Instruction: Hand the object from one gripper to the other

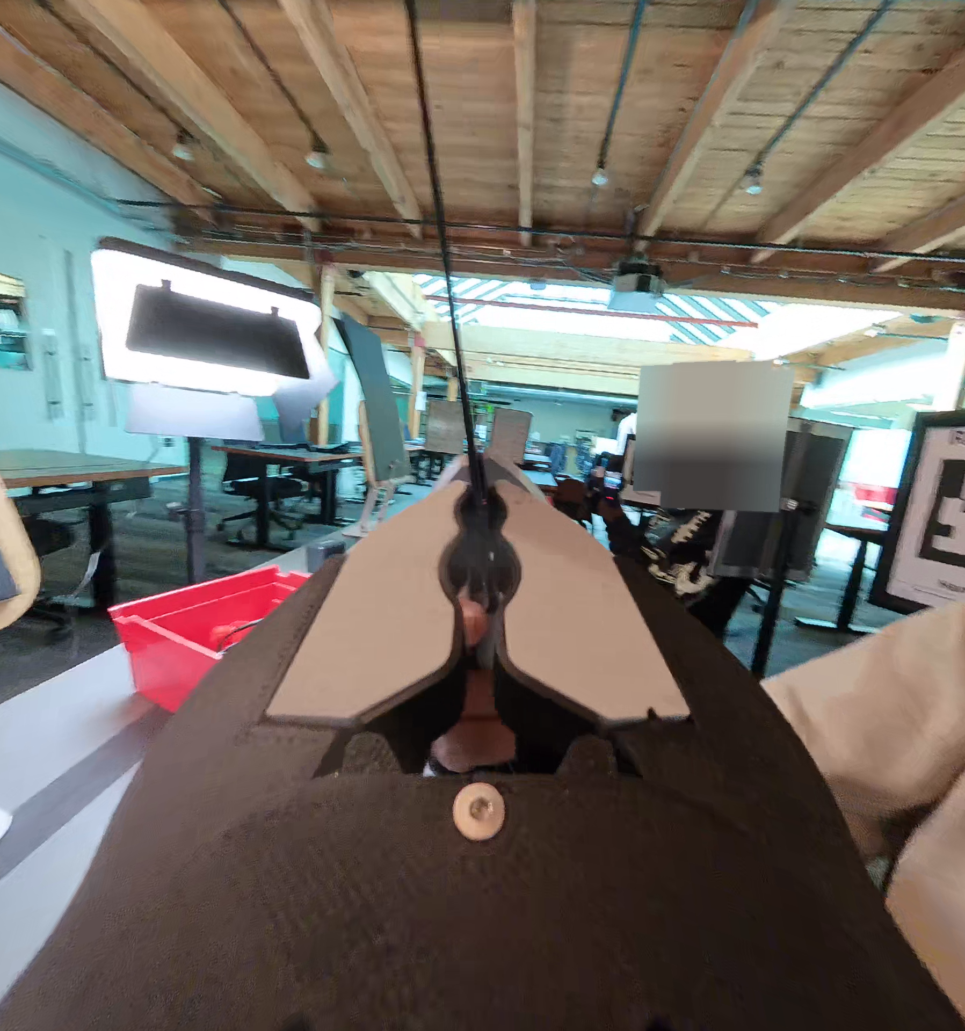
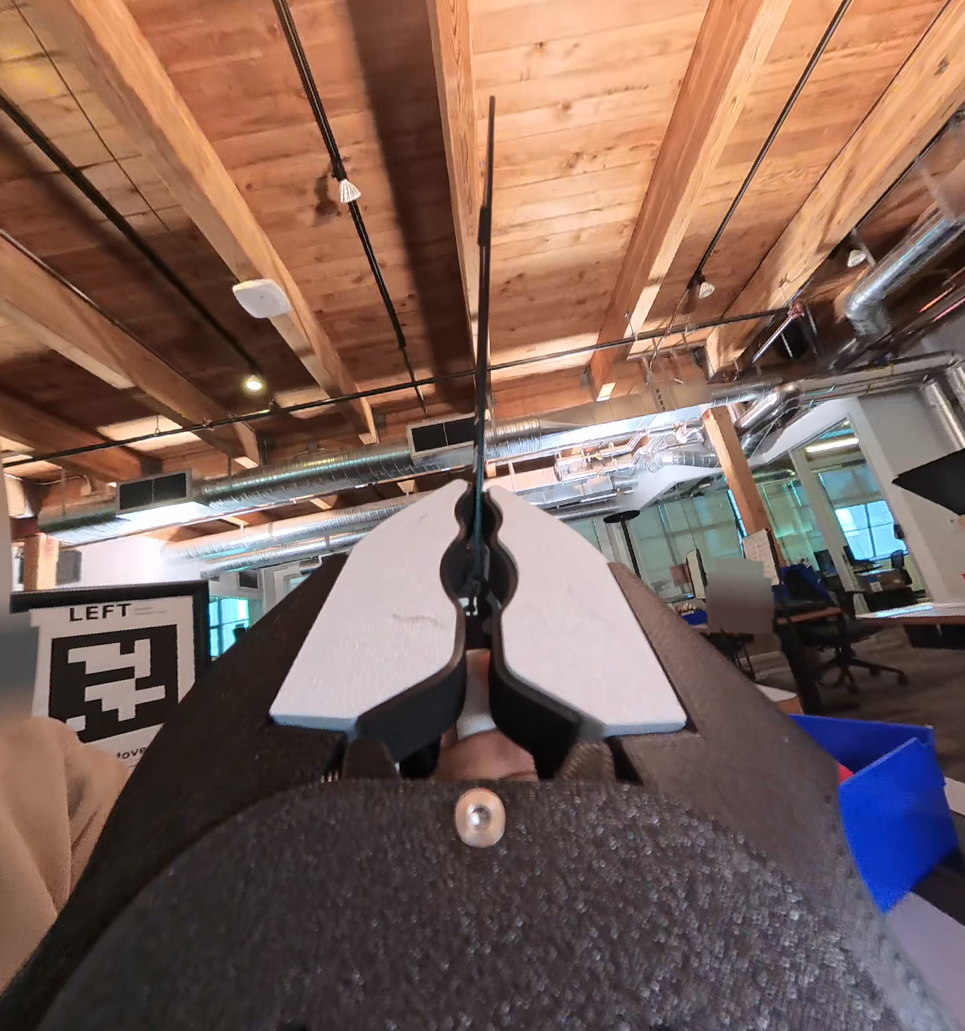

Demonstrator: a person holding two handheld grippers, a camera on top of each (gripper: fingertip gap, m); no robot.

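My left gripper (image 1: 477, 488) points up toward the wooden ceiling, and its grey fingers (image 1: 391, 602) are shut on a thin black strip (image 1: 441, 234). The strip rises from the tips and runs out of the top of the left wrist view. My right gripper (image 2: 477, 494) also points up, and its fingers (image 2: 379, 619) are shut on a thin black strip (image 2: 485, 290) whose far end stops below the ceiling boards. I cannot tell whether both hold the same strip. Neither gripper's jaws show in the other's view.
A red bin (image 1: 190, 630) stands on a grey table (image 1: 50, 781) at lower left. A blue bin (image 2: 887, 798) sits at lower right. Black-and-white marker boards (image 1: 960, 513) (image 2: 112, 664) and beige sleeves (image 1: 887, 753) (image 2: 22, 809) are close by. Desks, chairs and light stands fill the room beyond. Only a small space, under 4 cm, lies between the two pairs of fingers.
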